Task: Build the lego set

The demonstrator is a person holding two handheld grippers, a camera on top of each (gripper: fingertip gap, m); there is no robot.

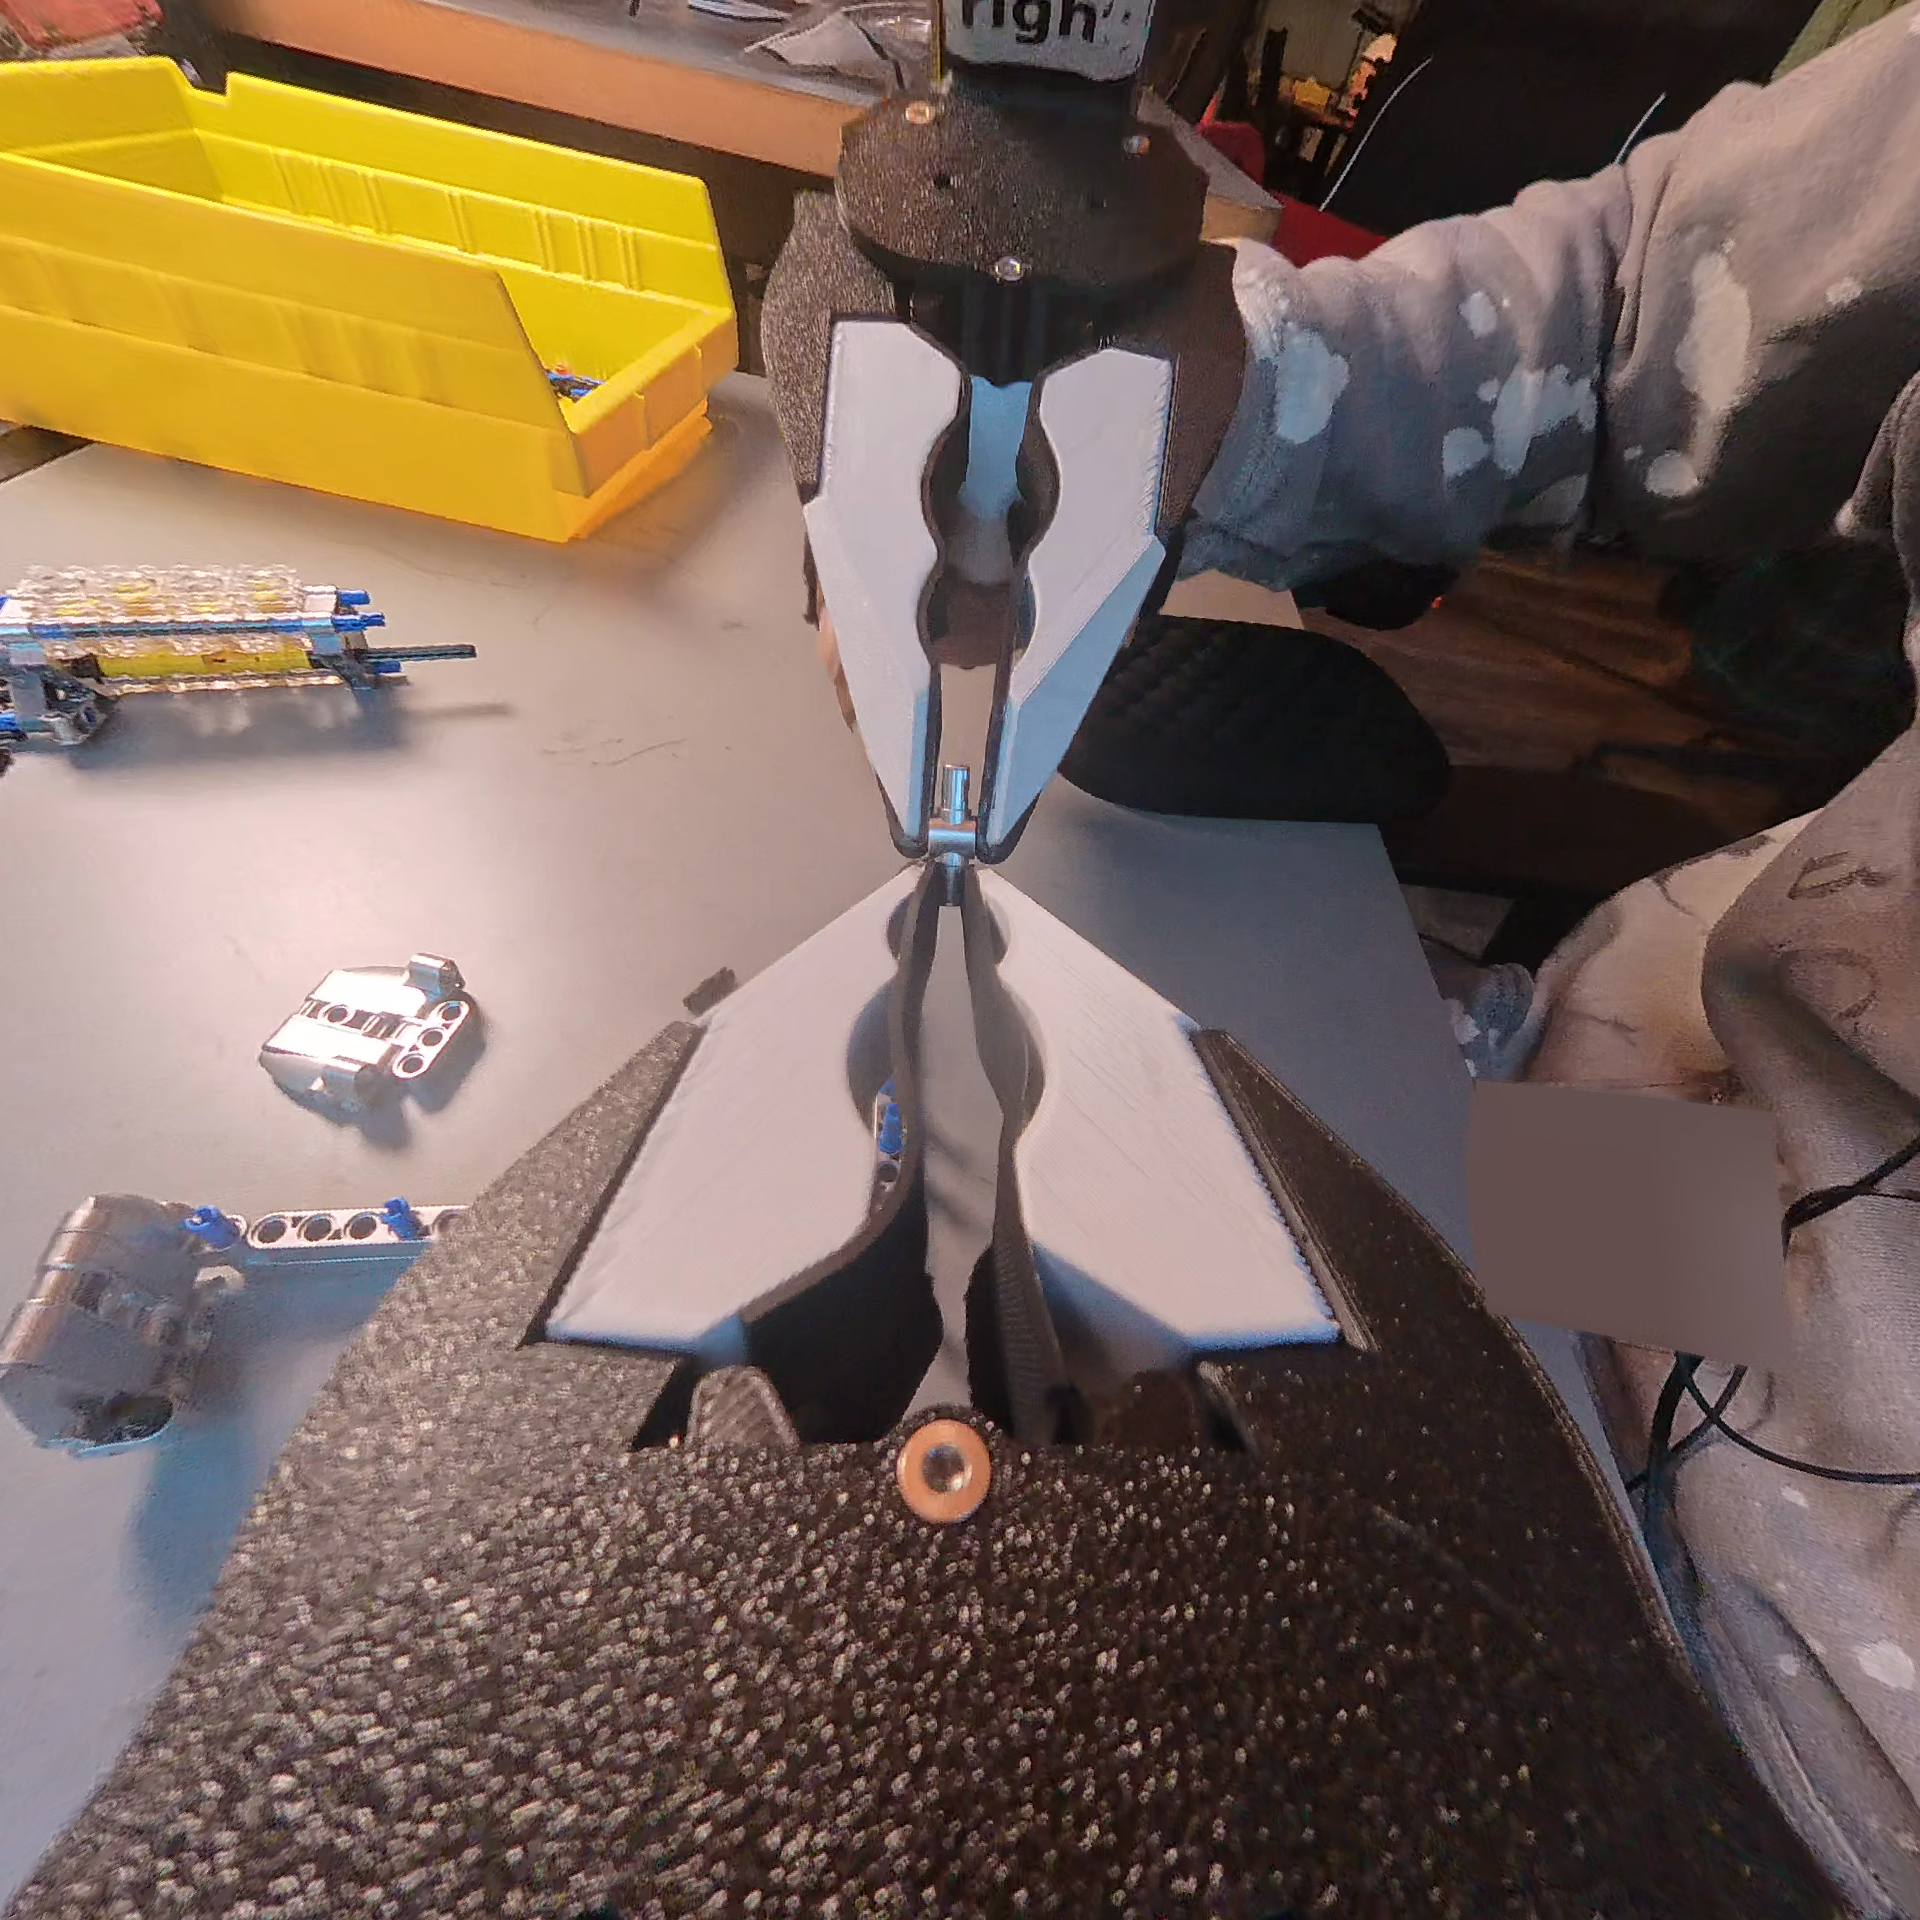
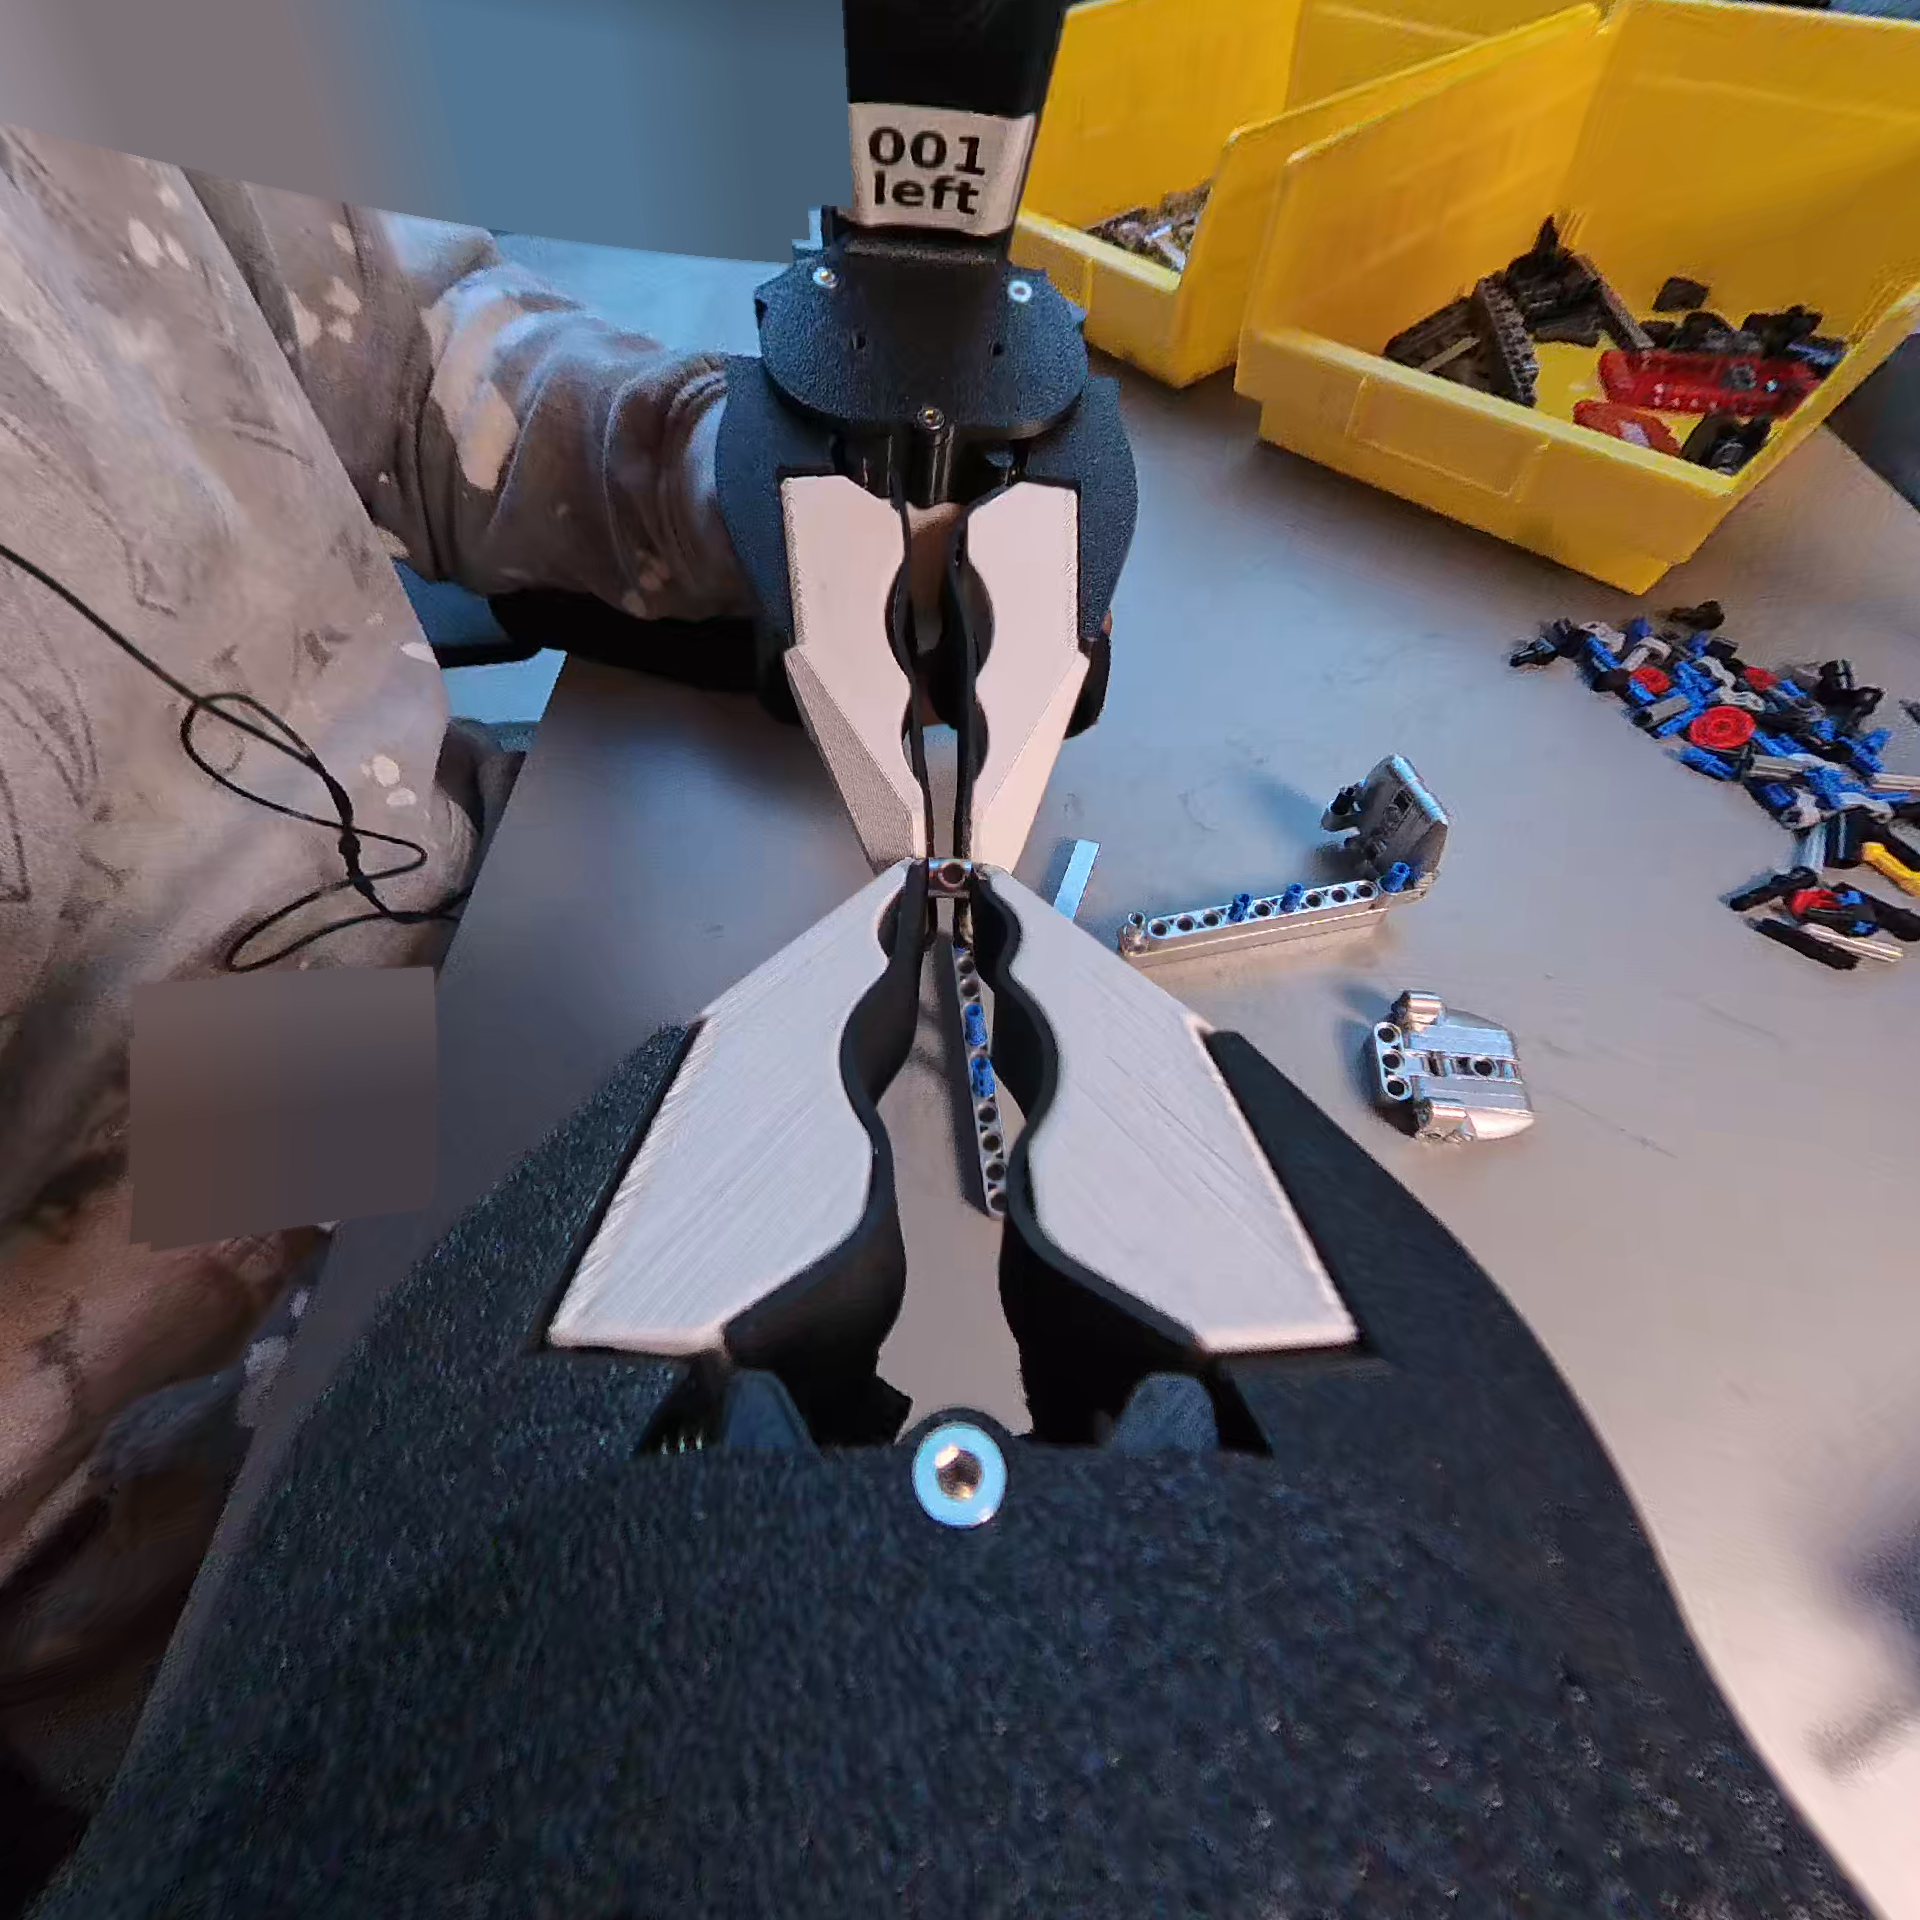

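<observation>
Claws: my left claw (image 1: 948, 878) and right claw (image 2: 948, 881) meet tip to tip above the worktop (image 1: 582, 810).
Grip: both clench one small grey connector (image 1: 952, 826), right claw across its crossbar, left on its lower stub.
Axis: its stem runs along the line between the claws; the crossbar lies across it.
Nearby: grey beam (image 2: 1252, 918) with blue pins sits right of my right claw, apart.

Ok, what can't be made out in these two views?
- Small grey connector: both views; fingertips of both grippers cover its ends, so which one grips it is unclear.
- Grey holed beam: right wrist view; the right gripper hides most of it.
- Rear yellow bin: right wrist view; contents too small.
</observation>
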